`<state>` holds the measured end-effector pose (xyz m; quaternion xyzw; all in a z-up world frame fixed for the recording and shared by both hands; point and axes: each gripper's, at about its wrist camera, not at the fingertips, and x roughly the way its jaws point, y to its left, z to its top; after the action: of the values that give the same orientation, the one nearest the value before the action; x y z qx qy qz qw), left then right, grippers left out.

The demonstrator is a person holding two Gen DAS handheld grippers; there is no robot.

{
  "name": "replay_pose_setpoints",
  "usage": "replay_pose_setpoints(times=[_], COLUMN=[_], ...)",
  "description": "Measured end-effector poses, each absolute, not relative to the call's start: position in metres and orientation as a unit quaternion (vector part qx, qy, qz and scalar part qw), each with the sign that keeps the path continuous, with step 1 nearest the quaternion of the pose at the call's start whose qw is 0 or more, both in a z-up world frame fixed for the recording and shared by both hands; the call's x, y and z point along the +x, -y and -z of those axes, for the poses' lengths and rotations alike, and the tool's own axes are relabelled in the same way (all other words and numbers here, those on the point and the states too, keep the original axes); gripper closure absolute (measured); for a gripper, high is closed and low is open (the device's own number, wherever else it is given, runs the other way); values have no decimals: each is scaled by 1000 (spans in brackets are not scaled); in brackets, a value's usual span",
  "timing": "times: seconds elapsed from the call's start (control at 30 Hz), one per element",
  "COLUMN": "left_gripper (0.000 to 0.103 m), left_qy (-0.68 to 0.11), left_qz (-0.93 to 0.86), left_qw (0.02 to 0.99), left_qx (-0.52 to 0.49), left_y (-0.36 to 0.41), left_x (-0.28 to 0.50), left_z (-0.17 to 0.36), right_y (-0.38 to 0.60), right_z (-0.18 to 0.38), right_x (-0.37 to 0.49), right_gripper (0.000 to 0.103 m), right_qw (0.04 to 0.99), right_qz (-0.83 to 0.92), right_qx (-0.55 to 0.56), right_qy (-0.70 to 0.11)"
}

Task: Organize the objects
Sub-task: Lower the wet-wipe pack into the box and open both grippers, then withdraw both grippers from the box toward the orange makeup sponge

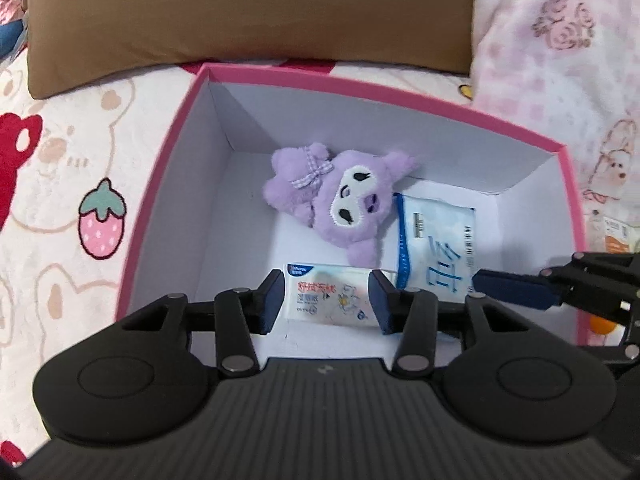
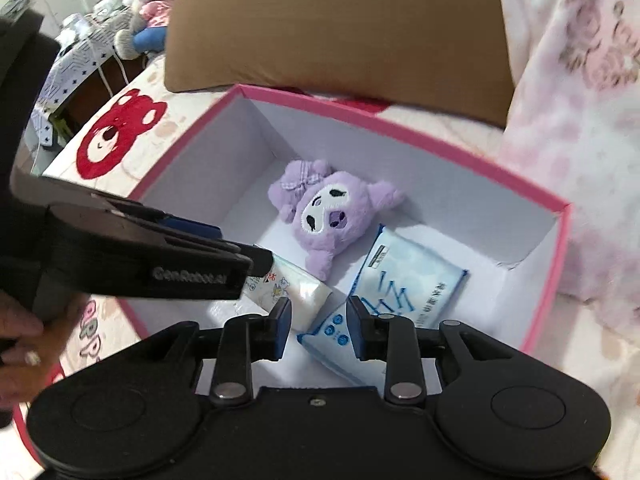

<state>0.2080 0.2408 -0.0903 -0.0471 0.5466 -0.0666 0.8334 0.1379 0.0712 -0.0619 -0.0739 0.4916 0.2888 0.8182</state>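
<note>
A pink box [image 1: 384,94] with a white inside stands open on the bed. In it lie a purple plush [image 1: 340,200], a blue tissue pack [image 1: 436,248] and a small white tissue pack [image 1: 332,300]. My left gripper [image 1: 326,300] hangs over the small pack, which lies on the box floor between the parted fingers, and the pads do not press on it. My right gripper [image 2: 320,326] is open over the near corner of the blue tissue pack [image 2: 404,280], which rests flat on the floor. In the right wrist view my left gripper [image 2: 244,246] reaches in from the left above the small pack [image 2: 300,292].
A brown pillow [image 1: 248,20] lies behind the box and a pink floral blanket [image 1: 560,40] is at the right. The box stands on a cartoon-print bedspread [image 1: 60,200]. A small carton [image 1: 612,236] lies right of the box. A person's hand [image 2: 16,332] holds the left gripper.
</note>
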Motion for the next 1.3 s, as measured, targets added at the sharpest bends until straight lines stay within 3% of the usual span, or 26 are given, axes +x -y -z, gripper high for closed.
replay_pose_setpoints(times=[0.2, 0.47, 0.73, 0.83, 1.03, 1.3], left_gripper=[53, 45, 37, 32, 20, 13], left_qy=[-537, -531, -522, -515, -502, -500], left_qz=[74, 89, 105, 109, 133, 162], left_qw=[839, 842, 845, 850, 854, 850], left_qx=[-49, -47, -43, -30, -30, -32], left_y=[-235, -220, -209, -203, -195, -182], left_x=[191, 159, 129, 117, 93, 60], left_z=[58, 21, -12, -26, -47, -66], right_y=[-56, -37, -21, -9, 14, 40], right_z=[37, 6, -20, -31, -48, -72], right_x=[121, 96, 60, 46, 25, -10], right_gripper=[63, 40, 33, 22, 21, 20], right_qw=[827, 844, 851, 854, 858, 872], right_qz=[-295, -286, -290, -293, -292, -280], right_qx=[-77, -73, -92, -96, -90, -108], right_qy=[-473, -448, -427, -419, -413, -387])
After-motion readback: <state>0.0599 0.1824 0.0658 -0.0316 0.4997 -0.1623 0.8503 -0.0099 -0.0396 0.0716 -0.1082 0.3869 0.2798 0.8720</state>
